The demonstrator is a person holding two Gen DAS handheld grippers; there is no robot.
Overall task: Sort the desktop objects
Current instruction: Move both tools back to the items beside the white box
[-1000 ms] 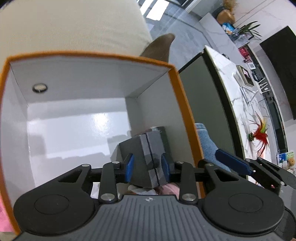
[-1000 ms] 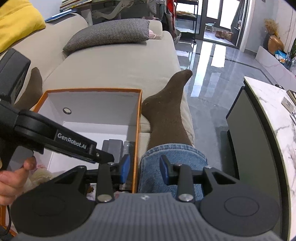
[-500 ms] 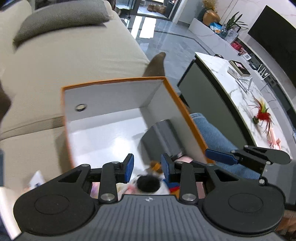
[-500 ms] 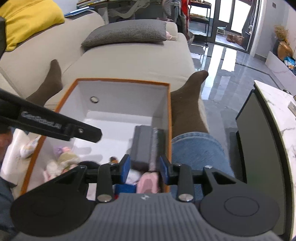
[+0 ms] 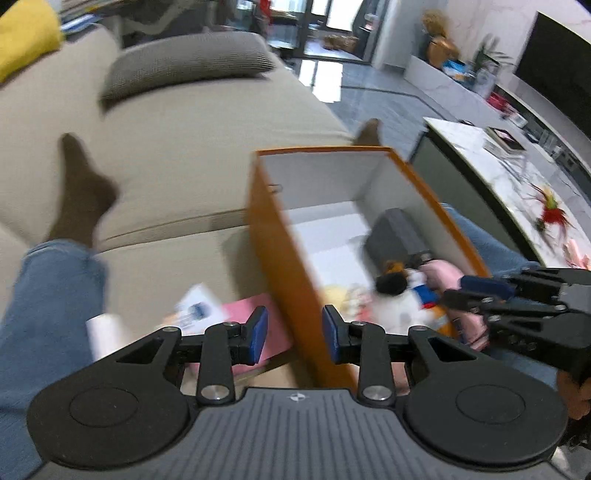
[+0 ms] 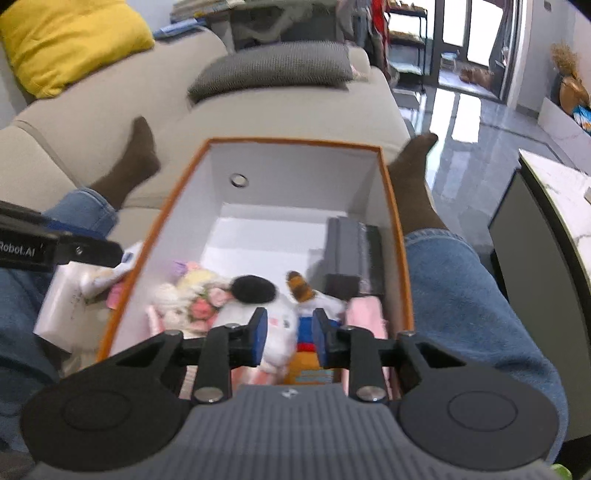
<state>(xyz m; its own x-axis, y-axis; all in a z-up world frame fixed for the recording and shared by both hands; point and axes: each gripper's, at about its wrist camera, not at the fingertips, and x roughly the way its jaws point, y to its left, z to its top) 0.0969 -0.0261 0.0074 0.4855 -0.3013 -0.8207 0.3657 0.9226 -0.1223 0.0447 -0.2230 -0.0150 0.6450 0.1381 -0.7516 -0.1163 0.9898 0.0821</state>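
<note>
Beige sofa (image 6: 288,110) carries the orange box (image 6: 397,236) between my legs. Inside it, plush toys (image 6: 280,317) lie below my right gripper (image 6: 289,334), its narrow jaws just closing, empty. My left gripper (image 5: 294,334), narrow and empty, straddles the box's left wall.

A home living room, plainly: a wide beige fabric sofa (image 6: 295,110) with a grey houndstooth cushion (image 6: 273,68) and a bright yellow pillow (image 6: 70,37); glossy grey tiled floor (image 6: 465,155) running to glass doors (image 6: 458,33); a low white marble-topped coffee table (image 5: 495,162) alongside; a long white media bench (image 5: 454,88) carrying a large black flat television screen (image 5: 557,62), potted greenery and small ornaments; socked feet and denim-clad legs stretched over the seat
</note>
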